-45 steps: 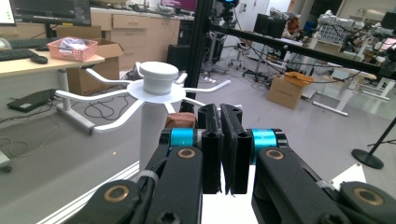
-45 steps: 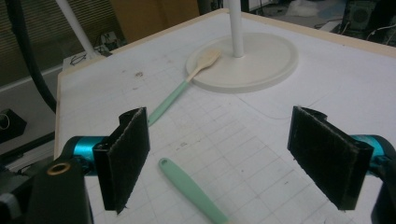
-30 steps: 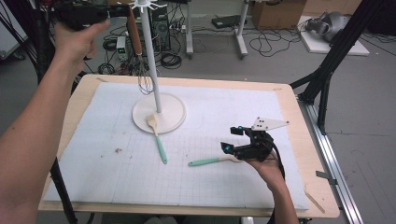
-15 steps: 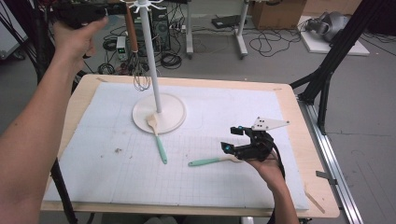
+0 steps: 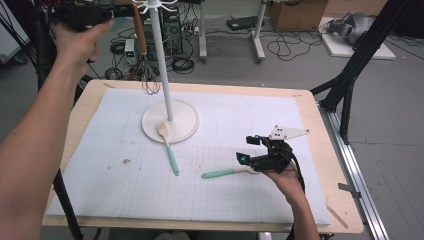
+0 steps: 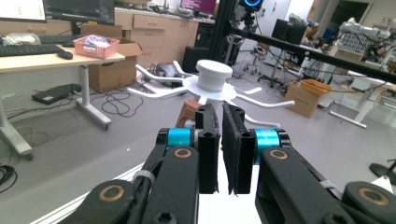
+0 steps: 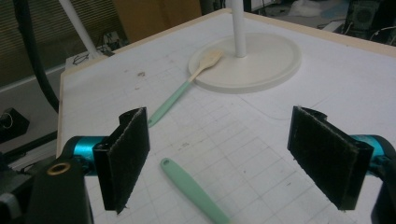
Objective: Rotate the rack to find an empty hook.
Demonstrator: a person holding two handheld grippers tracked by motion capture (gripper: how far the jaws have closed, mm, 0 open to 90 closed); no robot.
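A white hook stand (image 5: pixel 162 65) rises from its round base (image 5: pixel 185 125) on the white mat. A whisk (image 5: pixel 142 40) with a brown handle hangs from a top hook. My left gripper (image 5: pixel 116 14) is held high beside that hook. In the left gripper view its jaws (image 6: pixel 220 109) have just been opening to a thin slit with nothing in it, and the brown handle (image 6: pixel 189 109) shows behind them. A mint-handled wooden spatula (image 5: pixel 170 150) rests its head on the base. My right gripper (image 5: pixel 247 149) stands open over the handle of a second mint utensil (image 7: pixel 191 186).
The wooden table's right edge (image 5: pixel 330 150) is close to my right hand. Cables and desk legs (image 5: pixel 257 35) crowd the floor beyond the table. A black frame strut (image 5: pixel 350 75) leans at the right.
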